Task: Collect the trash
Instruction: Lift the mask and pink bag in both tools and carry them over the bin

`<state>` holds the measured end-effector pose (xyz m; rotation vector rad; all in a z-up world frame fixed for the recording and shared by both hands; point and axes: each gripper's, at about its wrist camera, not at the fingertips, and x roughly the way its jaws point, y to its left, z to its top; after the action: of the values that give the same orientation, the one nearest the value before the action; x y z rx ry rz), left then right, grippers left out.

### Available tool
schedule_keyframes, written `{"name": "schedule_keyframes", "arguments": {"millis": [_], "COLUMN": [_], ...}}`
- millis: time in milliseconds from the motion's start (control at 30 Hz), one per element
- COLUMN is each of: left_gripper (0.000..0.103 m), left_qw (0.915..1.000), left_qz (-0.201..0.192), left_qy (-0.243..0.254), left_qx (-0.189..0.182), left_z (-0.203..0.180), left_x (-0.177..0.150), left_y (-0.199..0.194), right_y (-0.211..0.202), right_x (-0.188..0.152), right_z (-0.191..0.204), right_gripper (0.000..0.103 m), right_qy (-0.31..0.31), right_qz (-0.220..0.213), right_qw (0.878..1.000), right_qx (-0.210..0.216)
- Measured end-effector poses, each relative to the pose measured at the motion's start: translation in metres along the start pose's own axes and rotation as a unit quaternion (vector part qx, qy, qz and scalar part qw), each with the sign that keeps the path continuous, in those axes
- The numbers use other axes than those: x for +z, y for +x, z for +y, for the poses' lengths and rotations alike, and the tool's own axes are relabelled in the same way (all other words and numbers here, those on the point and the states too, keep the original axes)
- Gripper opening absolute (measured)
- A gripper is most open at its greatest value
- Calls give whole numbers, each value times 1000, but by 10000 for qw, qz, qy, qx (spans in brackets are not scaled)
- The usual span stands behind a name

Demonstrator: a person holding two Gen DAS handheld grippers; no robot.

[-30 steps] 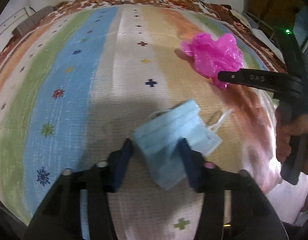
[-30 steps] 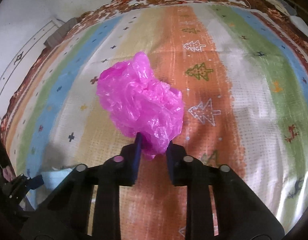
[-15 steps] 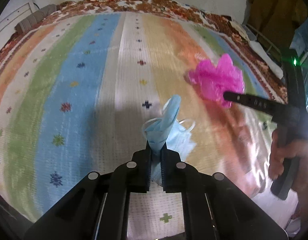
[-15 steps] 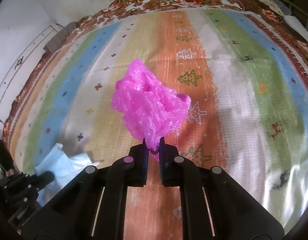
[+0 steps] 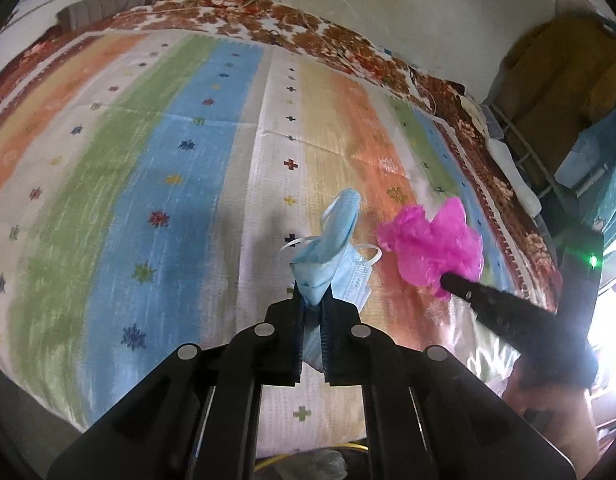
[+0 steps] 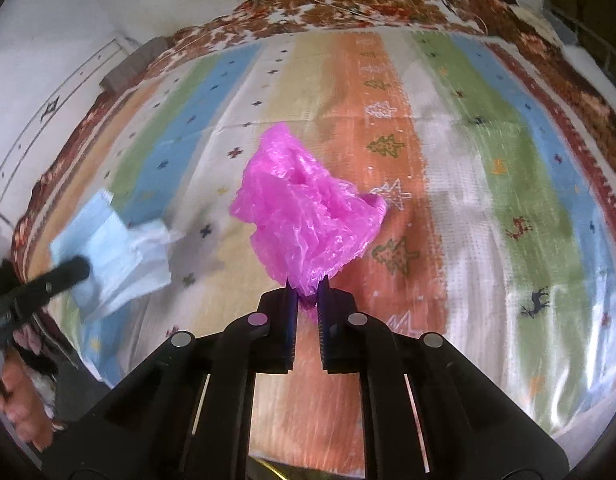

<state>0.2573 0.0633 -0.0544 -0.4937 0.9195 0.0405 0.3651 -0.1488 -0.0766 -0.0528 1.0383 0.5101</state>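
Observation:
A light blue face mask [image 5: 332, 256] with white ear loops is pinched between the pads of my left gripper [image 5: 312, 300], lifted off the striped bedspread [image 5: 167, 168]. It also shows at the left of the right wrist view as the face mask [image 6: 111, 252], with my left gripper [image 6: 79, 270] shut on it. A crumpled pink plastic bag [image 6: 308, 216] stands up from my right gripper [image 6: 306, 292], which is shut on its lower end. In the left wrist view the pink bag [image 5: 432, 248] hangs at the tip of my right gripper [image 5: 452, 280].
The bedspread [image 6: 488, 184] has coloured stripes and a brown floral border [image 5: 348, 36]. A folded grey cloth [image 5: 99, 6] lies at the far left edge by the wall. A yellow garment [image 5: 560, 72] and blue items [image 5: 592, 156] stand at the right. A hand [image 5: 548, 400] holds the right tool.
My left gripper closed on the mask and lifted it off the bedspread. My right gripper tightened on the pink bag and rose with it. Both views show more of the bed now.

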Motion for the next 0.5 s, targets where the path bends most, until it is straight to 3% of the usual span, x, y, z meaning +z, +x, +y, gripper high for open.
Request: {"name": "schedule_keyframes", "arguments": {"millis": [167,500], "left_gripper": [6,5], "left_qw": [9981,9965], "left_qz": [-26,-101], "left_qy": [-479,-588], "left_qx": [-397,-579], "left_z": [11,16], "left_x": [0,-9], "left_y": [-22,-62], "right_y": [-35,-84], "right_x": [-4,-24], "right_z": [30,50], "right_gripper": [7,7], "right_qy": [-558,-600], "right_qz": [-289,-479], "right_qw": [9979,9970], "right_qx": [-170,58]}}
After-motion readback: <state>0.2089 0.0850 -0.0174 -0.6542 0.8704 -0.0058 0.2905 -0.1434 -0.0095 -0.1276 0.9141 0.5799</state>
